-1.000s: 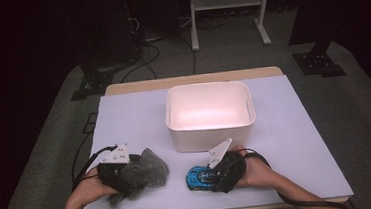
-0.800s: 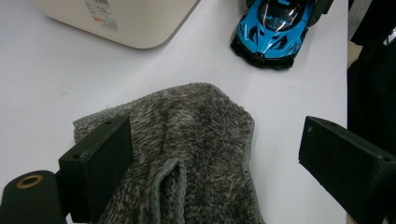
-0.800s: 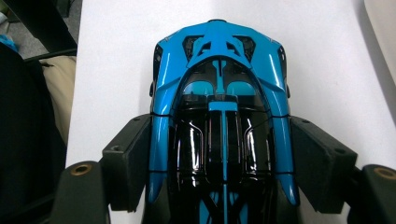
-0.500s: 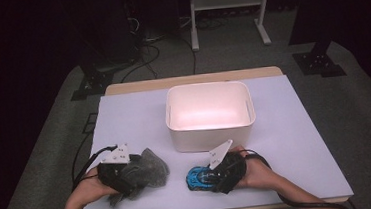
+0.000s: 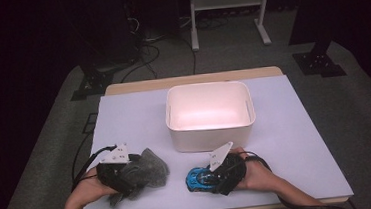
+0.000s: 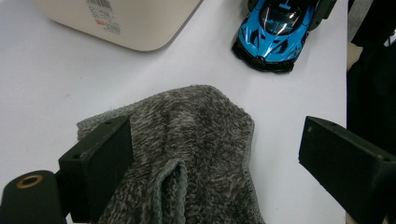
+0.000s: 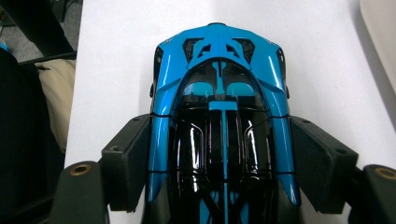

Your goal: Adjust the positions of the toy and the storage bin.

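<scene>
A blue and black toy car (image 5: 197, 178) (image 7: 218, 79) sits near the table's front edge, nose to the left in the high view. My right gripper (image 5: 208, 178) (image 7: 219, 144) is shut on it, one jaw pressed against each side of its rear half. To the left lies a crumpled grey fleece cloth (image 5: 151, 168) (image 6: 201, 135). My left gripper (image 5: 138, 174) (image 6: 217, 140) stands open over the cloth, jaws wide apart, with the left jaw resting on a fold. The left gripper view also catches the car (image 6: 274, 29) at the top right.
A white plastic bin (image 5: 211, 135) (image 6: 116, 21) stands mid-table, just beyond both grippers, and looks empty. The lilac table top (image 5: 291, 136) stretches right and left of it. Cables trail from both grippers off the front edge. Dark stands and cables lie on the floor behind.
</scene>
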Tool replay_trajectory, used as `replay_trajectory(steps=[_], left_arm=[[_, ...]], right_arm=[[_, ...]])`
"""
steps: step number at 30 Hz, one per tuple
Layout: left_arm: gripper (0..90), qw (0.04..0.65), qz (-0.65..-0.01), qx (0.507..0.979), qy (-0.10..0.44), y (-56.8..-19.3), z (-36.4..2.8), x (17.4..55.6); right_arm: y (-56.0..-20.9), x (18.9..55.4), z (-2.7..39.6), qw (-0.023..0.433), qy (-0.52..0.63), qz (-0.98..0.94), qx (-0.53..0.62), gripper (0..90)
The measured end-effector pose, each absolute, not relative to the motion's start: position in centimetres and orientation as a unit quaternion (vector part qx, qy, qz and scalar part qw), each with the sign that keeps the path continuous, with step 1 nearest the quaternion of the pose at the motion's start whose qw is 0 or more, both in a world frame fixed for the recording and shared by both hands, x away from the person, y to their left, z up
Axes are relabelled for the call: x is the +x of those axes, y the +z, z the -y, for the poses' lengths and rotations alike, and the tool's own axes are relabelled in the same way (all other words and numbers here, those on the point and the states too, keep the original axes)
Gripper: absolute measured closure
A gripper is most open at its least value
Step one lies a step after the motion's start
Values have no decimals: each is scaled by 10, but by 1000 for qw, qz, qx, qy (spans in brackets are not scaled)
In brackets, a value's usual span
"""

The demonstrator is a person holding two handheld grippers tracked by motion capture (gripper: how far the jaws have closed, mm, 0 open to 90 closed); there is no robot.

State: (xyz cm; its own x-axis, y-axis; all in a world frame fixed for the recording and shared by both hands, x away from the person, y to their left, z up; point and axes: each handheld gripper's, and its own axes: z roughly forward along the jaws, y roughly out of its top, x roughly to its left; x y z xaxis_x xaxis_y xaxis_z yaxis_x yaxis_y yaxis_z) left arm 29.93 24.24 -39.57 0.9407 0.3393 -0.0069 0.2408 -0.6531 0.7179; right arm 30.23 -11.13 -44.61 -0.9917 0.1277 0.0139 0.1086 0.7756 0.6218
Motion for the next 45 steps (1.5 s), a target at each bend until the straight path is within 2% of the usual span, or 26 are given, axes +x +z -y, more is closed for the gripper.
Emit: replay_trajectory(steps=[4, 12, 17, 23, 28, 30, 45], left_arm=[[92, 382, -160, 908, 63, -396, -242, 299], [92, 382, -160, 908, 63, -396, -242, 299], [92, 382, -161, 908, 62, -396, -242, 299], [92, 381, -160, 908, 62, -396, -242, 299], [92, 380, -158, 909, 63, -396, -241, 299], [92, 381, -158, 909, 63, -396, -241, 299], [92, 382, -160, 908, 61, -397, -240, 299]], right_arm=[[-447, 301, 113, 17, 332, -941, 63, 252], [-450, 304, 120, 13, 332, -940, 71, 178], [-451, 305, 123, -17, 338, -936, 92, 176], [-454, 298, 121, 17, 333, -940, 64, 147], [-454, 298, 126, 25, 348, -933, 84, 225], [-455, 297, 126, 34, 351, -933, 79, 223], [-451, 297, 125, 22, 342, -935, 86, 251]])
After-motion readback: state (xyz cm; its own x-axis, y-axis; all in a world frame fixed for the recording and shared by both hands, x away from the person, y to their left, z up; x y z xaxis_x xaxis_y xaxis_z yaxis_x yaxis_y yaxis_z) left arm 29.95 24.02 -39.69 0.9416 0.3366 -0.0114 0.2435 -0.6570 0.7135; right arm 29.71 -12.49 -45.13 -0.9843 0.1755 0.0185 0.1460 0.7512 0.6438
